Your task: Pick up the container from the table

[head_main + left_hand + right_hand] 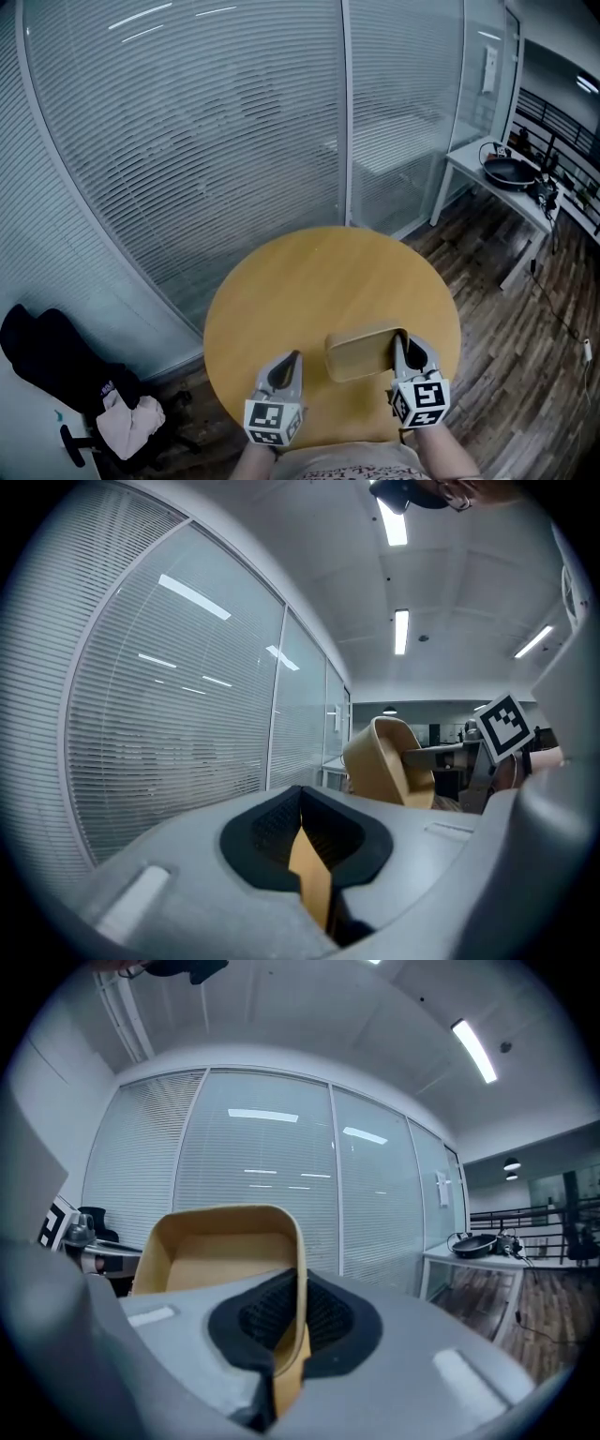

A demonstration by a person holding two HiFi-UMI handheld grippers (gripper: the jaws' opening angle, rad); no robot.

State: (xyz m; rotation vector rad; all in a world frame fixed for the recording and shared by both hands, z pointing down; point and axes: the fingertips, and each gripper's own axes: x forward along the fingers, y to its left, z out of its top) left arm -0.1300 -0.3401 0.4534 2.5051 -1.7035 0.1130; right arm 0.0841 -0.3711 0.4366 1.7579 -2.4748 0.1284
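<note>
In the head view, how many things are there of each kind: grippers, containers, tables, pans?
Grippers: 2 (left gripper, right gripper)
Containers: 1 (tan container)
Tables: 2 (round wooden table, white side table)
Pans: 1 (black pan)
Total: 6

Forearms (439,459) cut off below, container (217,1252) wall partly hidden within right tongs (292,1321)

From where I stand, no word, number or brand can be read. The marker cube (274,420) behind the left gripper (289,364) jaws and its twin (420,398) behind the right gripper (401,349) jaws carry only black-and-white square patterns. The container (361,352) pinched in the right jaws is plain tan.
</note>
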